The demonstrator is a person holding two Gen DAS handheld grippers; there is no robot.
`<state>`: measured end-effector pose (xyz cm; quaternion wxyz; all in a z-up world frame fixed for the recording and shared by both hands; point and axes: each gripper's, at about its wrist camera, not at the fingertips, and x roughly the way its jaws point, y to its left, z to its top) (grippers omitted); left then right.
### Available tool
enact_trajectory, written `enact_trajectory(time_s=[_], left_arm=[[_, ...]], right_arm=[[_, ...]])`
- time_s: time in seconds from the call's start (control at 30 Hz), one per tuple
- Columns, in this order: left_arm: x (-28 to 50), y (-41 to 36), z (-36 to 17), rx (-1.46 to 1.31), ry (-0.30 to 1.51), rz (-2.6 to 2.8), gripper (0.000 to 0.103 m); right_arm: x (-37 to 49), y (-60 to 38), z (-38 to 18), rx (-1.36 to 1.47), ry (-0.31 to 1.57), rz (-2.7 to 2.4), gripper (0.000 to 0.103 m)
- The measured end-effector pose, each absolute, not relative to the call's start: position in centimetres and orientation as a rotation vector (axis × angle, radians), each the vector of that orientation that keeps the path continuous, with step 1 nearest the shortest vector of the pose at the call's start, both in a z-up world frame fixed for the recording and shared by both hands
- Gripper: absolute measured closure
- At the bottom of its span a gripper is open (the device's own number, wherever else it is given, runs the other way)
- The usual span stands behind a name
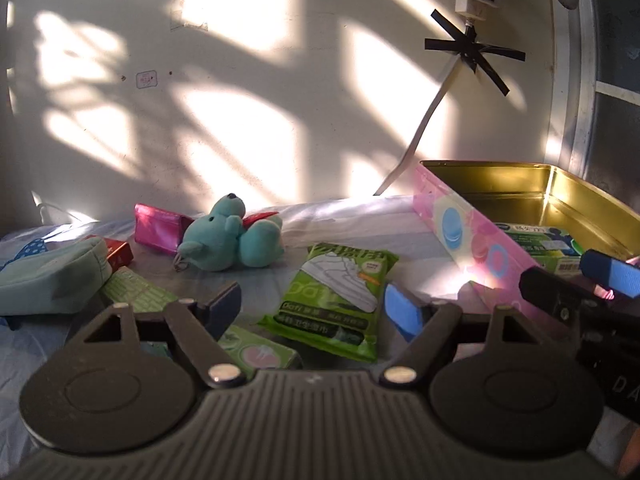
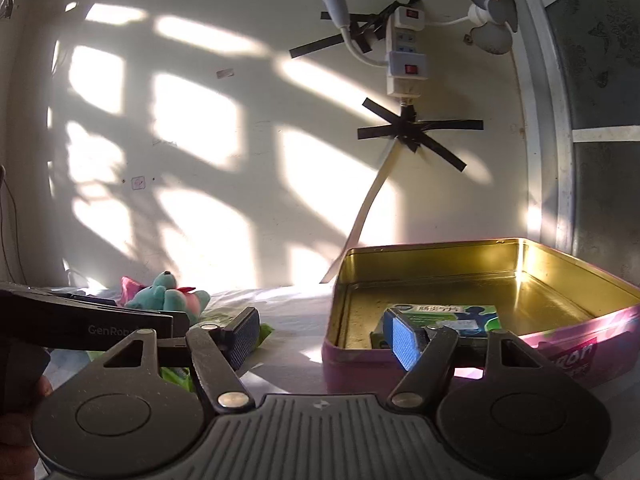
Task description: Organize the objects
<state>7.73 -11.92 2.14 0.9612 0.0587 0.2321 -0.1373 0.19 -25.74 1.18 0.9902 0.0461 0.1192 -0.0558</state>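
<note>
Left gripper (image 1: 314, 306) hangs w/ fingers spread, nothing between them, just above the green wet-wipes pack (image 1: 334, 300) lying flat mid-bed. Pack looks light, soft, crinkly foil: prob. slippery on the flat faces & will sag if pinched at a corner. Best bet is across the short width near the middle, pads on the two long edges.

Right gripper (image 2: 320, 338) also spread & empty, over the near rim of the pink tin box (image 2: 472, 364), which sits toward the bed's right edge by the wall. Inside it already: one green carton (image 2: 452, 316), flat on the gold floor.

Further out, left side of bed: teal plush bear (image 1: 230, 234), soft & squashy, grab the body; pink pouch (image 1: 156, 230) touching behind it; pale green zip pouch (image 1: 52, 280) at far left; small red box (image 1: 120, 252) beside that; flat green packet (image 1: 262, 354) under the left finger.
</note>
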Motion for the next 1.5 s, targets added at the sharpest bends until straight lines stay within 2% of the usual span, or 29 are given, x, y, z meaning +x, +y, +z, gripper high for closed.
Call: enact_trajectory(time_s=[0.3, 0.6, 1.23, 1.3, 1.33, 1.4, 1.5], left_arm=[[7.3, -4.5, -0.2, 0.064, 0.54, -0.144, 0.021], [8.5, 0.7, -2.0, -0.056, 0.62, -0.082, 0.021], [9.0, 2.7, -2.0, -0.068, 0.611, -0.093, 0.021], [8.9, 3.7, -2.0, -0.136, 0.594, -0.113, 0.022], [8.8, 4.1, -2.0, -0.164, 0.588, -0.121, 0.022], [8.7, 4.4, -2.0, -0.19, 0.583, -0.131, 0.022], [8.7, 4.4, -2.0, -0.188, 0.583, -0.131, 0.022]], right_arm=[[2.7, -18.9, -0.5, 0.016, 0.398, 0.067, 0.035], [4.1, -15.4, -1.4, -0.056, 0.467, 0.124, 0.035], [9.3, -12.9, -1.8, -0.107, 0.546, 0.176, 0.035], [10.6, -12.4, -2.1, -0.126, 0.573, 0.192, 0.04], [11.1, -12.3, -2.2, -0.126, 0.587, 0.207, 0.05], [11.4, -12.5, -2.2, -0.102, 0.589, 0.232, 0.051], [10.1, -12.8, -2.2, -0.104, 0.587, 0.261, 0.058]])
